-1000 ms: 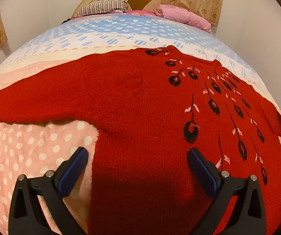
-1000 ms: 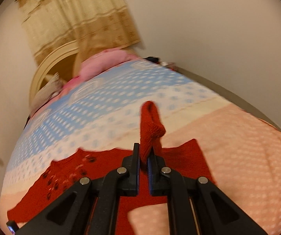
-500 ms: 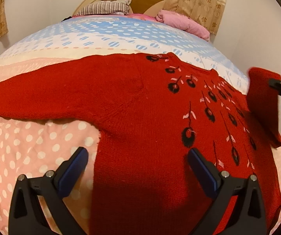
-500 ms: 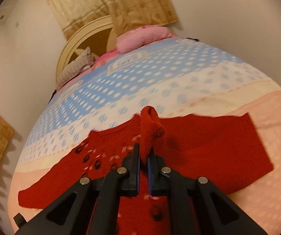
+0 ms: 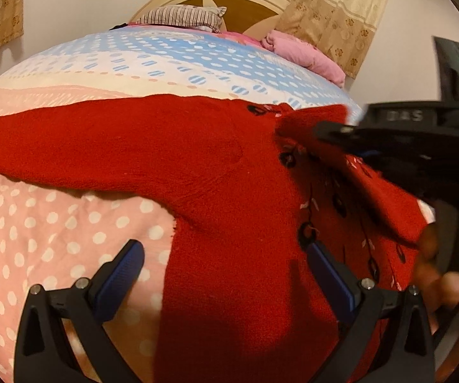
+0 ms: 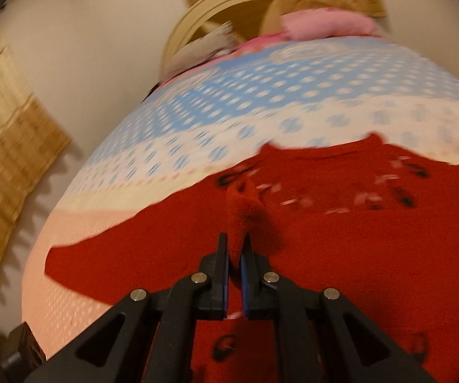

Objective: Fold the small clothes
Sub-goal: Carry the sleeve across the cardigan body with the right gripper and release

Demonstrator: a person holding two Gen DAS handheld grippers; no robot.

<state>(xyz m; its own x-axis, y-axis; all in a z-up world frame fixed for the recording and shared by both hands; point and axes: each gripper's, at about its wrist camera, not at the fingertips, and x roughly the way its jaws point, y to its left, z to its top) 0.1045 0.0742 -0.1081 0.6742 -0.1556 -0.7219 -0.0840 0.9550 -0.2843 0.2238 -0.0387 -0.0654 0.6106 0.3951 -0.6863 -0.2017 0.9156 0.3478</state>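
One red sweater [image 5: 229, 175], two grippers (right [image 6: 235, 255] clamping sleeve [image 6: 240, 217]).

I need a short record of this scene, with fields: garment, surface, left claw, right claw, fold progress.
garment: red knitted sweater with black and pink motifs, lying flat
surface: bed with dotted pink, white and blue cover
left claw: open, holding nothing, above the sweater's lower part
right claw: shut on the red sleeve end, held over the sweater's chest
fold progress: one sleeve carried inward, not yet laid down; other sleeve spread out
background: striped pillow, pink bundle, at the headboard
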